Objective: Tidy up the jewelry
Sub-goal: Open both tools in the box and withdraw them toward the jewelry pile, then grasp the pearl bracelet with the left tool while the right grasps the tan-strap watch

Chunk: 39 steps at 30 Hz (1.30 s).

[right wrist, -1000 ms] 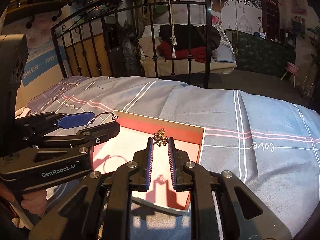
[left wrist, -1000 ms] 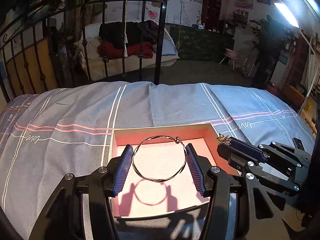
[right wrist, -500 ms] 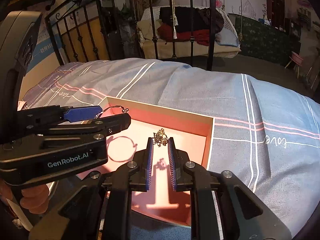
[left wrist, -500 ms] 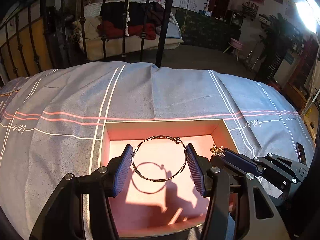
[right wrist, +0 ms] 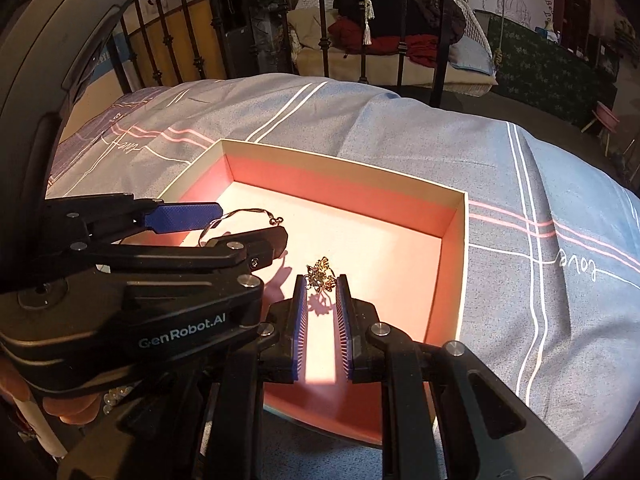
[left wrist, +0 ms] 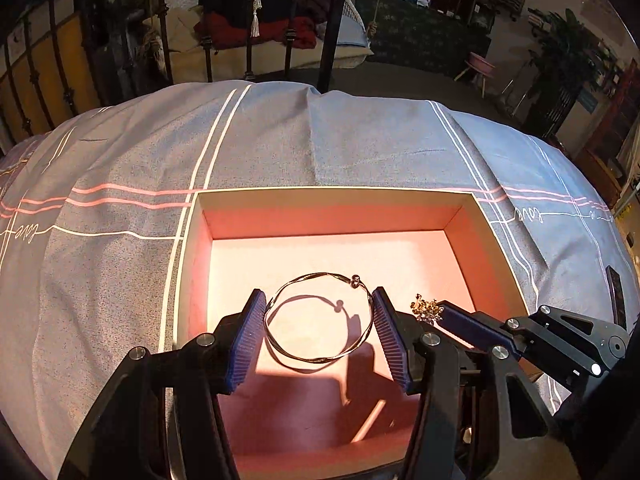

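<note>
A thin silver bangle hangs between the blue pads of my left gripper, which is shut on it just above the floor of an open box with a pink inside. The bangle's round shadow lies right under it. My right gripper is shut on a small gold ornament, also low inside the box, to the right of the bangle. In the right wrist view the left gripper stands at the left with the bangle at its tips. In the left wrist view the gold ornament shows at the right gripper's tip.
The box lies on a grey-blue bedspread with white and pink stripes. A black iron bed frame stands behind it. A hand holds the left gripper's handle. A dark flat object lies on the cover at the right.
Both grippers have sunk and tipped down into the box with their pieces still held. The box fills more of each view and the shadows have drawn close under the jewelry.
</note>
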Available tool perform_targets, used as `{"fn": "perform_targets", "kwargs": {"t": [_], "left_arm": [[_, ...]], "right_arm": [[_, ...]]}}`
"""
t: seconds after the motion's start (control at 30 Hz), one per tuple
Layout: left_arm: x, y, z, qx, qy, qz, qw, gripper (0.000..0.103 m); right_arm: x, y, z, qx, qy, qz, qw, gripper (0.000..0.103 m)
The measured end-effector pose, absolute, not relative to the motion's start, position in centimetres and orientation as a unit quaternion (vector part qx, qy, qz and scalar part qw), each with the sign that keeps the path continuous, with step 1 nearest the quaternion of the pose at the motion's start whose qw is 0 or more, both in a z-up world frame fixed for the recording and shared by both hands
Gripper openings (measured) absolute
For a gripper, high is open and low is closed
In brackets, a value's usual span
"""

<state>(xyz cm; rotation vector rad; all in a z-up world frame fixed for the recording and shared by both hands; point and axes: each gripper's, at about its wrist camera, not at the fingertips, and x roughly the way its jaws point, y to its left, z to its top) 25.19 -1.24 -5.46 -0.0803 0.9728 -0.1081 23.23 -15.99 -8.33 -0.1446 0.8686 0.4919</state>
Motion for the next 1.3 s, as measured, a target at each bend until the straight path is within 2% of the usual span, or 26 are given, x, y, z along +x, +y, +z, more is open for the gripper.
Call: {"fn": "perform_targets", "kwargs": {"t": [0.33,0.53,0.57,0.6,0.67,0.7,0.93,1.1,1.3], "left_arm": [[25.1,-1.3,-5.4,-0.036,0.47,-0.053,0.88,0.054],[24.3,-1.2,-4.7,-0.036,0.461,-0.053,0.885,0.063],[24.1,-1.2,-4.5,-0.038,0.458,-0.053,0.886,0.068],[23.9,-1.1,-4.2,-0.041,0.454,-0.054,0.888,0.075],[23.2,-0.9,-3.4,-0.048,0.444,-0.052,0.893,0.079],[22.8,-0.7,-3.0,-0.052,0.438,-0.052,0.896,0.081],[16.6,1.1,-0.8,-0.074,0.402,-0.074,0.91,0.087],[11.4,2.6,-2.6,-0.078,0.408,-0.07,0.907,0.087],[7.4,2.8,-5.1,-0.066,0.431,-0.082,0.896,0.087]], "right_arm": [[22.9,-15.8,-8.7,-0.077,0.42,0.239,0.872,0.016],[22.3,-15.9,-8.2,-0.081,0.416,0.235,0.875,0.017],[22.1,-15.9,-8.0,-0.08,0.414,0.235,0.876,0.024],[21.8,-16.1,-7.9,-0.078,0.412,0.234,0.877,0.038],[21.0,-16.3,-7.3,-0.077,0.4,0.229,0.884,0.057],[20.5,-16.4,-7.0,-0.077,0.393,0.226,0.888,0.058],[15.0,-19.1,-4.9,-0.035,0.35,0.22,0.91,0.06],[9.7,-21.5,-5.1,0.015,0.321,0.23,0.919,0.06],[6.0,-21.5,-6.8,0.04,0.332,0.262,0.905,0.06]]}}
